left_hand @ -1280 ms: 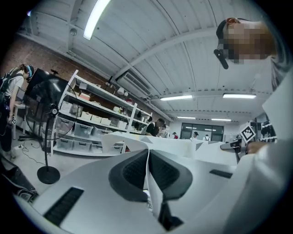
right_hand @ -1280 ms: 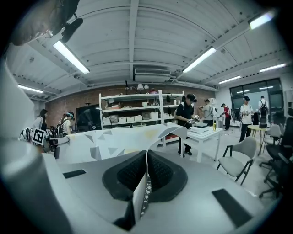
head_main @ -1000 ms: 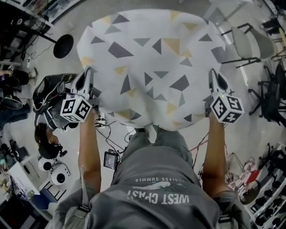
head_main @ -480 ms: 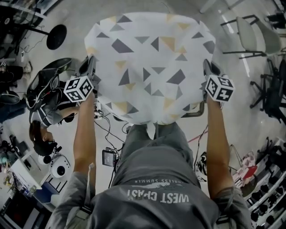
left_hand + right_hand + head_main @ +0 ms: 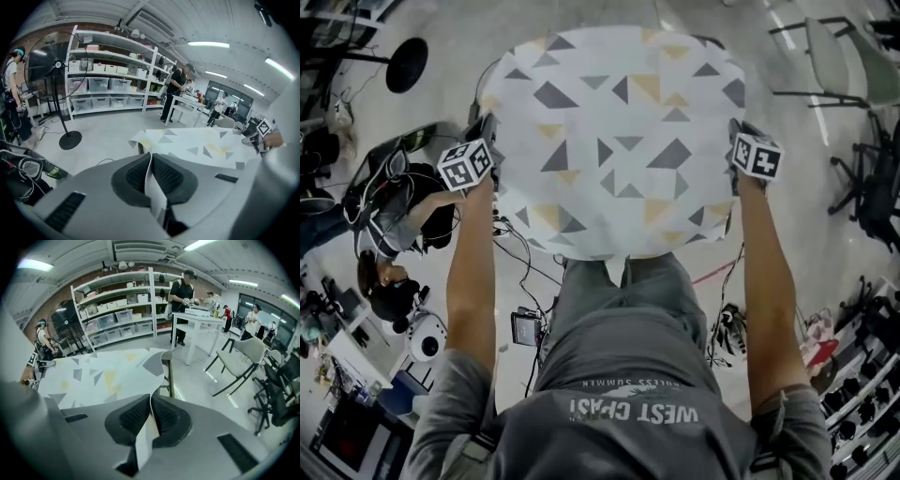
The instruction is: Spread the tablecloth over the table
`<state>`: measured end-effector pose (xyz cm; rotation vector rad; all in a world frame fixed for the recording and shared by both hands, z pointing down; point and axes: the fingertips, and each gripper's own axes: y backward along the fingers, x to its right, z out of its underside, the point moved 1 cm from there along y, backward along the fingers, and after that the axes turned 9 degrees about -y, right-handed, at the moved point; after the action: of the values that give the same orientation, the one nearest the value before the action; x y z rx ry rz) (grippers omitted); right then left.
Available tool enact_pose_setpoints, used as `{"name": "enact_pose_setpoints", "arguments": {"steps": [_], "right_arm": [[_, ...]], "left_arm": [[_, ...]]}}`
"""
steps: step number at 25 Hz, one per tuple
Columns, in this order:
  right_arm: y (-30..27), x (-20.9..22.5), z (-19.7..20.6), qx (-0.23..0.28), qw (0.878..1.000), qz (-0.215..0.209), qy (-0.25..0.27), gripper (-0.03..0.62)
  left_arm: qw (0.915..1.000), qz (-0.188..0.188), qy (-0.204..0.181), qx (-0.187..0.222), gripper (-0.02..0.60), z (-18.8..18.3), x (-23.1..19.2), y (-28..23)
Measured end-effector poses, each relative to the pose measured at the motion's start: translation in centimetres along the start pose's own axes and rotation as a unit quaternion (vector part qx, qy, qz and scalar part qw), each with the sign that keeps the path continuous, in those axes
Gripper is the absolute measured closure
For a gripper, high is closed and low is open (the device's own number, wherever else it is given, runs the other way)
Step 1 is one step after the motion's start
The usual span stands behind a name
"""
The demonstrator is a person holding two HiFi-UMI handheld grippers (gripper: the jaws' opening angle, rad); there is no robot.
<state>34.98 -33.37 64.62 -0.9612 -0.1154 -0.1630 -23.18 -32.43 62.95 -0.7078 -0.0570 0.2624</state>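
The white tablecloth [image 5: 619,141] with grey and yellow triangles lies stretched out flat over the table in the head view, and its near edge hangs toward the person. My left gripper [image 5: 484,141] is shut on the cloth's left side edge. In the left gripper view [image 5: 151,165] a fold of cloth [image 5: 197,145] stands pinched between the dark pads. My right gripper [image 5: 735,141] is shut on the right side edge, where the pads [image 5: 150,405] clamp a strip of the cloth [image 5: 108,373]. The cloth hides the table except for a metal frame bar [image 5: 169,376].
A chair [image 5: 834,66] and office chairs [image 5: 872,187] stand to the right. A fan base [image 5: 405,64], a black seat [image 5: 394,187] and floor cables [image 5: 520,262] lie on the left. Shelving [image 5: 112,89], a white table [image 5: 197,319] and several people are at the back.
Both grippers have sunk and moved away from the person's body with the cloth in them. The cloth, which billowed a second ago, is now spread flatter.
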Motion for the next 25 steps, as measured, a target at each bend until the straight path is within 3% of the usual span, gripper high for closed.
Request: {"name": "enact_pose_setpoints", "arguments": {"steps": [7, 14, 19, 25], "right_arm": [[-4.3, 3.0, 2.5, -0.065, 0.997, 0.016, -0.030, 0.574], [-5.3, 3.7, 2.8, -0.081, 0.996, 0.026, -0.032, 0.571], [-6.0, 4.6, 3.6, -0.101, 0.992, 0.022, -0.071, 0.568], [-7.8, 4.9, 4.8, -0.111, 0.991, 0.001, -0.079, 0.568]], "left_arm": [[0.9997, -0.012, 0.001, -0.022, 0.580, 1.4, -1.4, -1.3], [0.9998, -0.002, 0.012, -0.016, 0.580, 3.0, -1.8, -1.5], [0.9998, 0.002, 0.011, -0.018, 0.580, 3.1, -2.0, -2.2], [0.9959, 0.010, 0.066, -0.061, 0.580, 7.1, -3.5, -3.6]]}}
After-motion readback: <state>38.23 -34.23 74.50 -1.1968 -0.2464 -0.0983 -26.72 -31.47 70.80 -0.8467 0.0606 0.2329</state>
